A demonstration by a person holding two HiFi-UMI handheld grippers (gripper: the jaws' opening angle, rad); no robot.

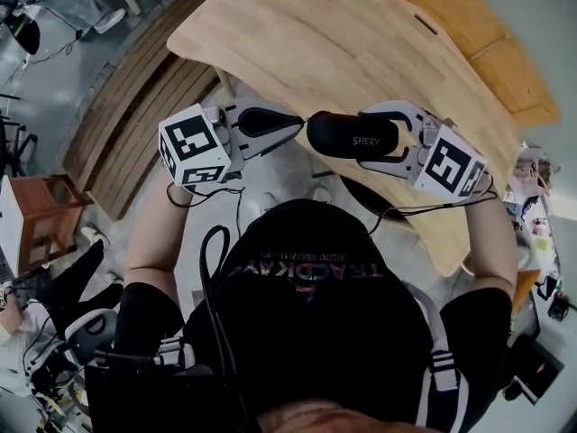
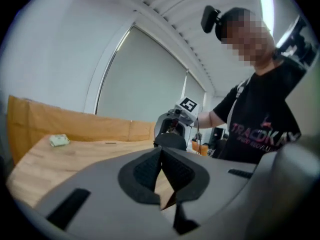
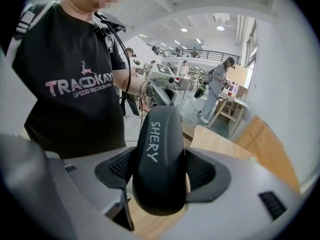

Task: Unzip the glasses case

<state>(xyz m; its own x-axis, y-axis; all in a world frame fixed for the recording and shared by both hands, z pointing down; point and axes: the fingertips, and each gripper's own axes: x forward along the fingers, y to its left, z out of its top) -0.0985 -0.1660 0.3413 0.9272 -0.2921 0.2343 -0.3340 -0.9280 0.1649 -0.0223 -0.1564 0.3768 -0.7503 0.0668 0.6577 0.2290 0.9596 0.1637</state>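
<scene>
1. Here, in the head view, both tools are held up in front of the person's chest, at the near edge of the wooden table (image 1: 361,43), and their tips point toward each other.
2. The right gripper (image 1: 365,135) holds the black glasses case (image 1: 338,133) by its right end. The case lies level in the air, not on the table, with the white word SHERY on its top.
3. The left gripper (image 1: 297,124) has its tip just at the free left end of the case. From above I cannot tell if the two touch.
4. The left gripper view gives what the head view does not: the two ribbed pads (image 2: 145,171) are pressed together into one line. Whether something thin is pinched there cannot be made out.
5. This same view looks along the case from its end, so the case (image 2: 170,141) appears only as a small dark oval, with the right gripper behind it and its marker cube (image 2: 188,104) above.
6. It alone shows a small pale object (image 2: 59,140) lying far back on the table.
7. The right gripper view shows the grip from close: both pads (image 3: 120,169) press on the sides of the case (image 3: 160,159), which stands between the widely spread jaws and reaches away from the camera.
8. Only this view shows a large room behind, with other people (image 3: 217,89) standing at benches
</scene>
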